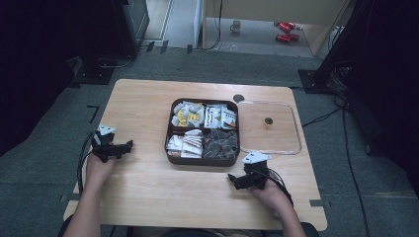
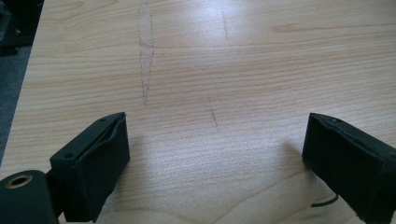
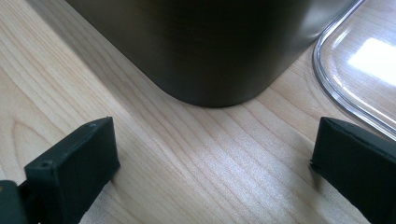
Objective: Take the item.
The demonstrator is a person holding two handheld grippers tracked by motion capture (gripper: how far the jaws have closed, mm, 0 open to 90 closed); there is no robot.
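A dark brown four-compartment tray (image 1: 203, 162) sits mid-table. It holds yellow-and-white packets (image 1: 188, 115), white printed packets (image 1: 221, 117), pale packets (image 1: 185, 144) and dark packets (image 1: 221, 143). A clear lid (image 1: 282, 136) with a small knob (image 1: 268, 121) lies flat to its right. My left gripper (image 1: 127, 145) rests open near the table's left edge, over bare wood (image 2: 215, 144). My right gripper (image 1: 233, 180) is open just in front of the tray's near right corner. In the right gripper view (image 3: 215, 149) that tray corner (image 3: 210, 46) looms ahead and the lid's rim (image 3: 334, 91) curves at right.
A small dark round mark (image 1: 238, 98) lies on the wooden table (image 1: 148, 192) behind the tray. On the floor beyond stand a mug (image 1: 236, 25) and red objects (image 1: 287, 31). Dark equipment stands flank both sides, with cables on the floor at right.
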